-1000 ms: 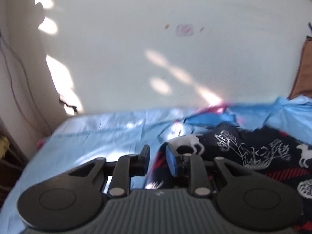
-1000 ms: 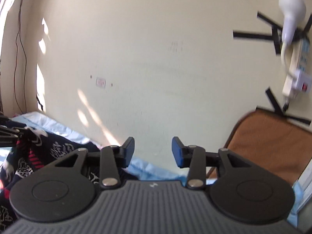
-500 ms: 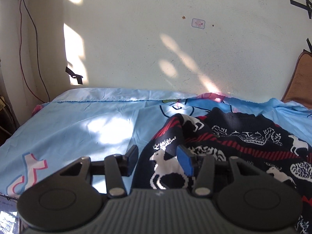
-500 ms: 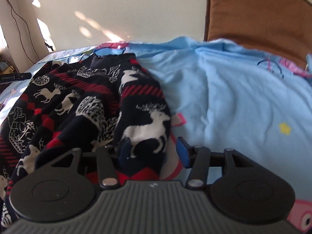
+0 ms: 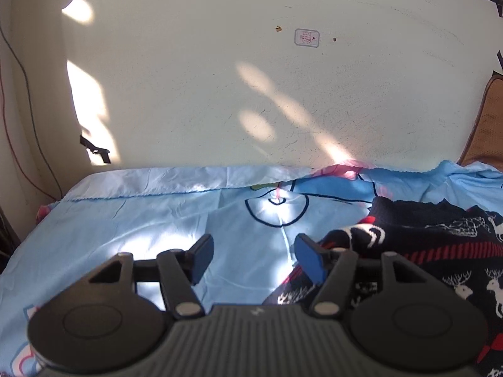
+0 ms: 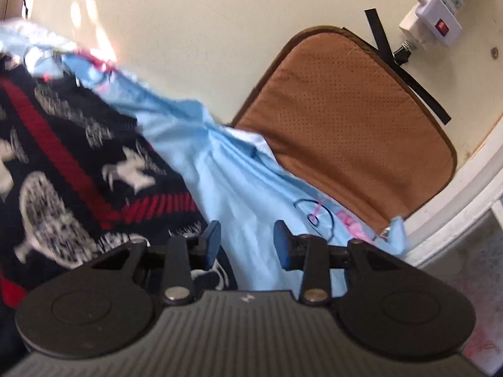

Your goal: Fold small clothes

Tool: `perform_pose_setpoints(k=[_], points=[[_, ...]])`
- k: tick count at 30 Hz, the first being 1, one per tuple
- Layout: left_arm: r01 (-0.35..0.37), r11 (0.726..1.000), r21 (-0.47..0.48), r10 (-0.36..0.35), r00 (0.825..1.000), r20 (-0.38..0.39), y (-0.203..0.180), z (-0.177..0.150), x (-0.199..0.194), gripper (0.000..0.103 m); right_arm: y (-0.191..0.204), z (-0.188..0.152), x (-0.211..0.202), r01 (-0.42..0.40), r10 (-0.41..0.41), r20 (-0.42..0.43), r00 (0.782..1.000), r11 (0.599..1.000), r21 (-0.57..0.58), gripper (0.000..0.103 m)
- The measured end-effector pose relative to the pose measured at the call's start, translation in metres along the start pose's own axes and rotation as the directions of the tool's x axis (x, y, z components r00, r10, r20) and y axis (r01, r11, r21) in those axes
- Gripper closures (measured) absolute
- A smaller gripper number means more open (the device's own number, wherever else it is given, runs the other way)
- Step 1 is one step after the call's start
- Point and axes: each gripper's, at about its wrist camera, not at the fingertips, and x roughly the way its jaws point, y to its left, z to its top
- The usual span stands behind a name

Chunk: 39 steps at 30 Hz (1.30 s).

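Note:
A dark navy knit sweater [image 5: 433, 238] with white reindeer and red stripes lies on a light blue bedsheet [image 5: 151, 220]. In the left wrist view it fills the right side. My left gripper [image 5: 253, 259] is open and empty, over the sheet just left of the sweater's edge. In the right wrist view the sweater [image 6: 72, 182] fills the left side. My right gripper [image 6: 246, 245] is open and empty, above the sheet [image 6: 239, 182] just right of the sweater's edge.
A cream wall [image 5: 251, 78] rises behind the bed. A brown perforated cushion [image 6: 352, 119] leans on the wall at the bed's right end. A white power strip [image 6: 437, 19] hangs above it. Cables [image 5: 19, 110] run down the left wall corner.
Both grippers have let go of the sweater and pulled off it sideways, the left one leftward, the right one rightward. The left jaws opened wider. The sweater now lies on the bed.

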Motion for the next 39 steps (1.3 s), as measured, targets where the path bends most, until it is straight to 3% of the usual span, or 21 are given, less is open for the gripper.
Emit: perform_pose_setpoints(k=[1, 3, 7, 10, 12, 13, 14, 15, 19, 22, 24, 26, 27, 29, 32, 34, 37, 39], points=[[0.031, 1.000, 0.005, -0.031, 0.999, -0.013, -0.003, 0.006, 0.008, 0.036, -0.004, 0.009, 0.002, -0.048, 0.047, 0.028, 0.999, 0.997, 0.065, 0.063], [0.089, 0.996, 0.018, -0.088, 0.995, -0.047, -0.012, 0.015, 0.026, 0.017, 0.004, 0.030, 0.018, -0.138, 0.132, 0.056, 0.990, 0.981, 0.138, 0.063], [0.155, 0.985, 0.074, -0.146, 0.982, -0.118, -0.036, 0.014, 0.052, 0.017, 0.043, 0.056, 0.082, -0.236, 0.236, 0.013, 0.972, 0.964, 0.121, 0.062], [0.165, 0.971, 0.175, -0.136, 0.976, -0.168, -0.057, 0.005, 0.061, 0.033, 0.072, 0.060, 0.124, -0.260, 0.267, -0.064, 0.962, 0.960, 0.103, 0.055], [0.179, 0.954, 0.241, -0.135, 0.973, -0.189, -0.068, -0.004, 0.060, 0.067, 0.089, 0.056, 0.149, -0.282, 0.292, -0.124, 0.949, 0.955, 0.088, 0.053], [0.173, 0.948, 0.268, -0.127, 0.975, -0.182, -0.072, -0.007, 0.057, 0.073, 0.096, 0.053, 0.153, -0.285, 0.292, -0.138, 0.946, 0.956, 0.072, 0.054], [0.150, 0.941, 0.304, -0.104, 0.981, -0.162, -0.077, -0.011, 0.053, 0.080, 0.101, 0.051, 0.151, -0.287, 0.291, -0.108, 0.950, 0.956, 0.057, 0.061], [0.126, 0.935, 0.332, -0.083, 0.987, -0.140, -0.081, -0.014, 0.049, 0.086, 0.105, 0.052, 0.148, -0.306, 0.308, -0.104, 0.946, 0.951, 0.043, 0.095], [-0.005, 0.942, 0.337, 0.007, 1.000, -0.005, -0.086, -0.004, 0.034, 0.090, 0.113, 0.067, 0.116, -0.207, 0.209, 0.067, 0.976, 0.978, -0.028, 0.095], [-0.114, 0.945, 0.308, 0.095, 0.993, 0.075, -0.088, 0.012, 0.040, 0.091, 0.106, 0.090, 0.118, -0.123, 0.112, 0.186, 0.976, 0.991, 0.052, 0.097], [-0.204, 0.912, 0.356, 0.205, 0.978, 0.036, -0.096, 0.012, 0.068, 0.086, 0.114, 0.096, 0.140, -0.029, 0.021, 0.173, 0.985, 0.999, 0.043, 0.100], [-0.169, 0.922, 0.348, 0.202, 0.978, -0.060, -0.088, 0.007, 0.080, 0.086, 0.121, 0.094, 0.165, -0.003, 0.002, 0.019, 1.000, 1.000, 0.014, 0.099], [-0.145, 0.935, 0.324, 0.175, 0.982, -0.066, -0.082, 0.004, 0.072, 0.086, 0.119, 0.090, 0.163, -0.011, 0.012, -0.004, 1.000, 1.000, 0.020, 0.098], [-0.116, 0.948, 0.295, 0.127, 0.992, -0.016, -0.067, -0.002, 0.042, 0.083, 0.103, 0.079, 0.133, -0.106, 0.103, 0.055, 0.993, 0.993, 0.056, 0.098], [-0.110, 0.960, 0.256, 0.111, 0.994, 0.009, -0.030, -0.016, -0.007, 0.057, 0.063, 0.057, 0.074, -0.249, 0.238, 0.086, 0.967, 0.957, 0.151, 0.096], [-0.071, 0.976, 0.205, 0.076, 0.997, -0.016, -0.002, -0.032, -0.038, 0.051, 0.039, 0.033, 0.036, -0.330, 0.314, 0.107, 0.943, 0.924, 0.192, 0.094], [-0.013, 0.995, 0.101, 0.023, 0.995, -0.096, 0.030, -0.062, -0.073, 0.021, 0.016, -0.015, -0.023, -0.411, 0.391, 0.131, 0.911, 0.882, 0.228, 0.075], [0.056, 0.998, 0.029, -0.052, 0.990, -0.135, 0.042, -0.086, -0.092, 0.015, 0.014, -0.052, -0.055, -0.429, 0.403, 0.148, 0.903, 0.864, 0.264, 0.056]])
